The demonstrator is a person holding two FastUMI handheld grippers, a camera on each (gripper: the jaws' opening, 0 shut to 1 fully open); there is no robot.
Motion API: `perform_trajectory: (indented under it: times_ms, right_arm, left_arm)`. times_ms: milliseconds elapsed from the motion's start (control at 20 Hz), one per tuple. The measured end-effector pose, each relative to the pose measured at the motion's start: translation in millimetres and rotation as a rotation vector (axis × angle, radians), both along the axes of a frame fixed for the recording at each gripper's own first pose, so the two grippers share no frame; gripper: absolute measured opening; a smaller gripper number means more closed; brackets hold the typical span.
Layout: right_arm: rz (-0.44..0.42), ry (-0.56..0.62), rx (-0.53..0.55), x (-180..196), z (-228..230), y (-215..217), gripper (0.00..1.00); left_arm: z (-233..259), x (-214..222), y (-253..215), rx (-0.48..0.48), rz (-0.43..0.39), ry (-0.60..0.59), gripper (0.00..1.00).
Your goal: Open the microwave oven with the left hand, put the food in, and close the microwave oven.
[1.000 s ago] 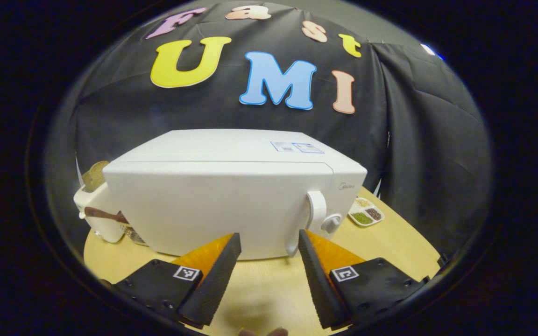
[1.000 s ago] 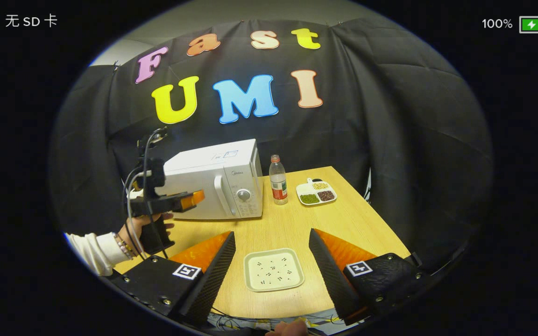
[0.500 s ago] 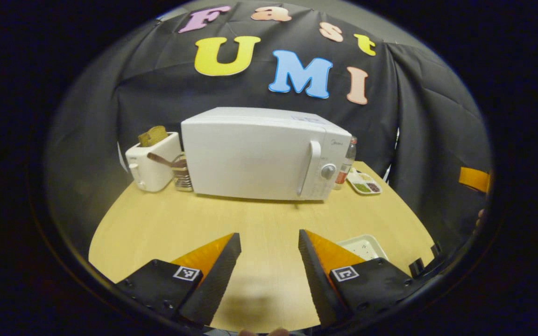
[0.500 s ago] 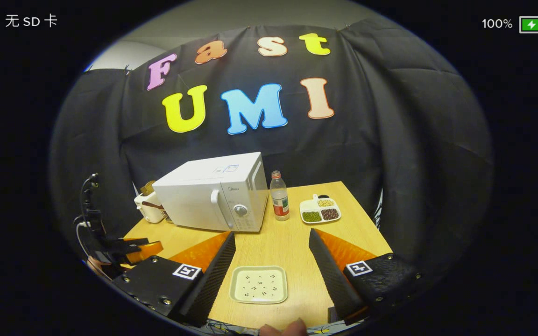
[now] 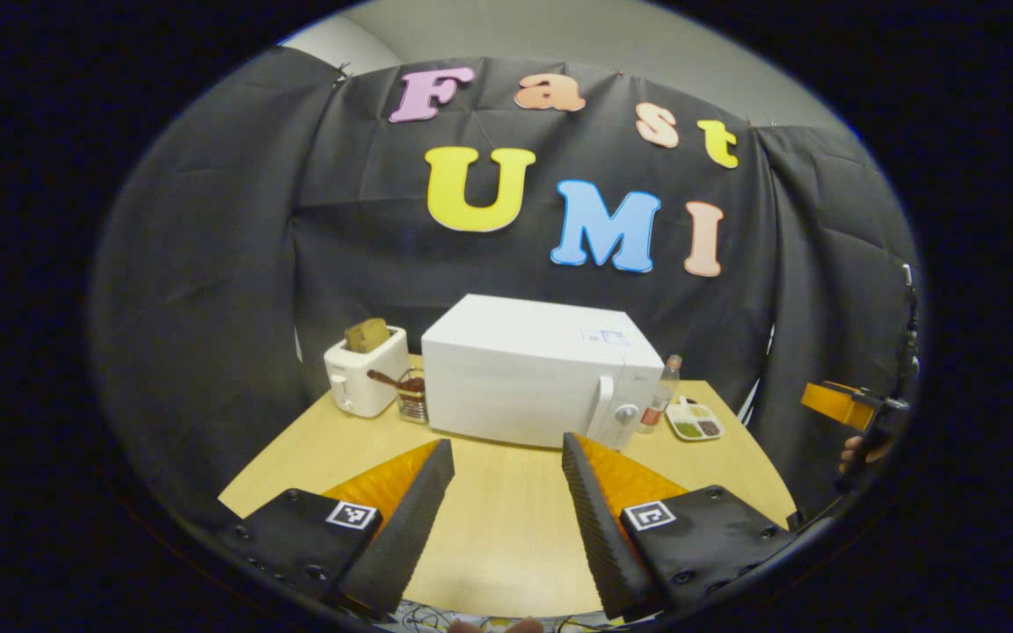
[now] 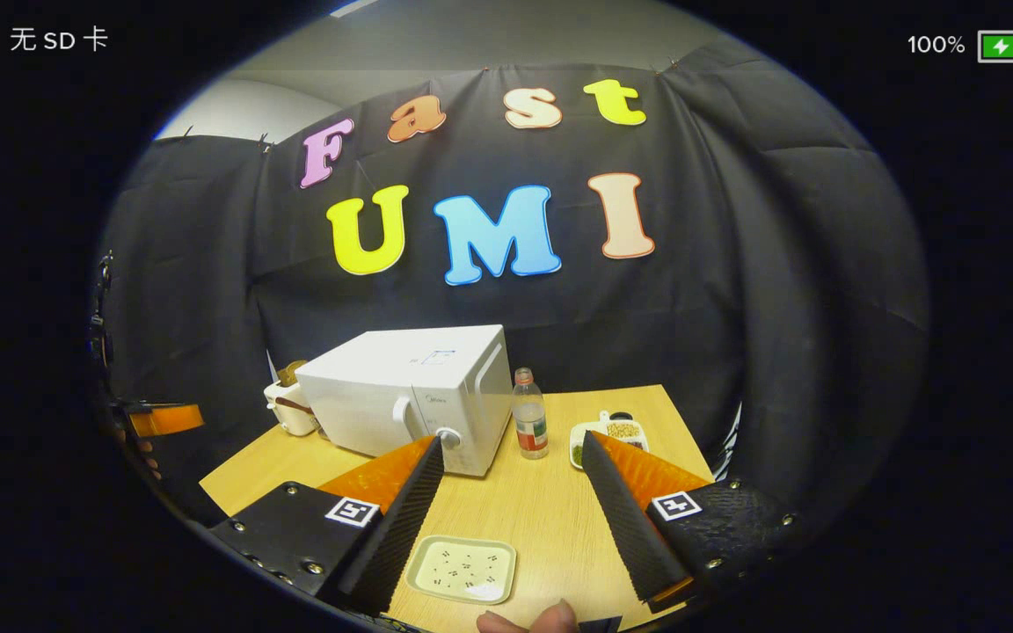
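In the left gripper view, a white toaster (image 5: 364,380) with a slice in its slot stands at the left of the desk (image 5: 506,536), a small holder (image 5: 411,403) just beside it, then the microwave oven (image 5: 542,374) at centre frame with its door closed, a bottle (image 5: 658,404) and a divided dish (image 5: 694,422) to its right. The left tool (image 5: 506,457) hangs spread and empty above the desk's near part. At the far right edge the right tool (image 5: 836,403) shows in a hand. In the right gripper view, the right tool (image 6: 511,453) is spread and empty, with a speckled plate (image 6: 461,570) lying on the desk at lower centre between its fingers.
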State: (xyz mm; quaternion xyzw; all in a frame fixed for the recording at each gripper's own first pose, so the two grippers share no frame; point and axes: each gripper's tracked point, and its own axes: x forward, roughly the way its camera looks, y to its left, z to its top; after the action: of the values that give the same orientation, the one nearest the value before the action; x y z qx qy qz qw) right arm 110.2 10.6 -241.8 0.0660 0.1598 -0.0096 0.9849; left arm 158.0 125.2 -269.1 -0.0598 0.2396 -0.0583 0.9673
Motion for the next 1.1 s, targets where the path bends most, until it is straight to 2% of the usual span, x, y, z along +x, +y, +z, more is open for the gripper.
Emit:
perform_trajectory:
  times_ms: [50,100,250,400,550,650,800,850,900,950,1000,1100]
  right_arm:
    - [-0.003,-0.02,-0.011,5,12,-1,0.97]
    - [-0.003,-0.032,-0.02,9,24,1,0.96]
    - [0.006,-0.099,-0.035,10,77,15,0.97]
    - [-0.005,-0.195,-0.055,-4,137,38,0.97]
    - [0.015,-0.241,-0.07,-15,166,74,0.96]
    - [0.045,-0.249,-0.054,-18,173,95,0.97]
    - [-0.003,-0.269,-0.083,-16,182,100,0.97]
    - [-0.013,-0.279,-0.08,-16,182,106,0.97]
    - [-0.004,-0.27,-0.073,-15,178,116,0.96]
    - [0.003,-0.249,-0.074,-13,170,124,0.92]
    - [0.005,-0.239,-0.086,-14,168,127,0.96]
    - [0.0,-0.253,-0.103,-15,175,130,0.97]
  left_arm:
    - [19,3,1,0.01,0.003,-0.034,0.87]
    - [39,7,2,0.018,0.004,-0.066,0.92]
    - [106,8,-1,0.003,-0.001,-0.174,0.82]
    - [179,2,-1,-0.029,-0.013,-0.306,0.82]
    - [221,-15,9,-0.012,-0.038,-0.38,0.8]
    - [225,-21,19,-0.005,-0.043,-0.402,0.8]
    - [199,-34,49,0.023,-0.008,-0.374,0.91]
    - [187,-38,60,0.027,0.007,-0.352,0.91]
    - [177,-41,68,0.024,0.018,-0.334,0.86]
    - [172,-45,74,0.016,0.022,-0.323,0.86]
    - [171,-48,81,0.015,0.026,-0.318,0.86]
    - [175,-47,97,0.032,0.034,-0.329,0.86]
